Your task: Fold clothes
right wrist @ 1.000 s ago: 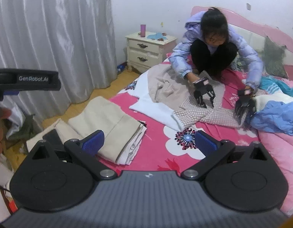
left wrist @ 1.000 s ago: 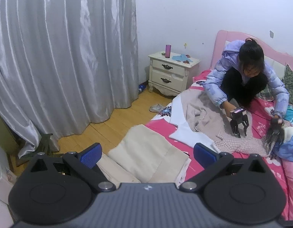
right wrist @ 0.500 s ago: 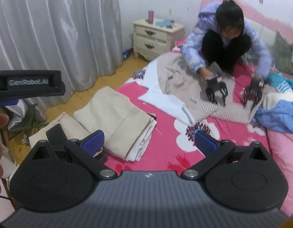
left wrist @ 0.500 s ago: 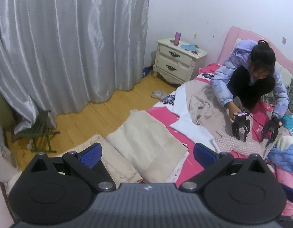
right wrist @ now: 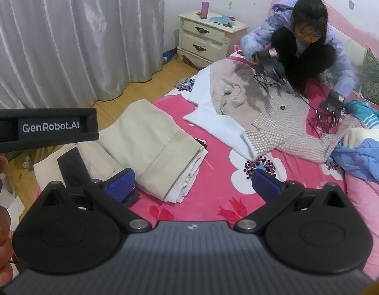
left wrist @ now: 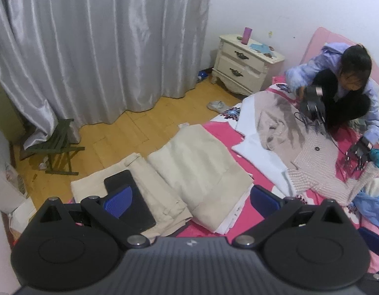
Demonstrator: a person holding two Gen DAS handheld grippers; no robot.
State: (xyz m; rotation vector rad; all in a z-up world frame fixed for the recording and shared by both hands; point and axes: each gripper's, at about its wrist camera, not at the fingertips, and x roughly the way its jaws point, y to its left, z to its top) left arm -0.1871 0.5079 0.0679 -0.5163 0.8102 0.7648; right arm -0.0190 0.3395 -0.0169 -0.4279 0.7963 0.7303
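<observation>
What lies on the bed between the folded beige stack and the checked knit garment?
In the right wrist view, bare pink floral bedsheet separates the folded beige stack from the checked knit garment; a white cloth lies farther back.

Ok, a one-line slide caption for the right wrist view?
Open right gripper above folded beige cloth on a pink floral bed; a person beyond handles a knitted sweater.

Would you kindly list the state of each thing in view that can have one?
left claw: open, empty.
right claw: open, empty.
beige cloth stack: folded.
checked knit top: spread flat, unfolded.
blue garment: crumpled.
nightstand drawers: both shut.
folding stool: set up on the floor.
curtain: drawn.
</observation>
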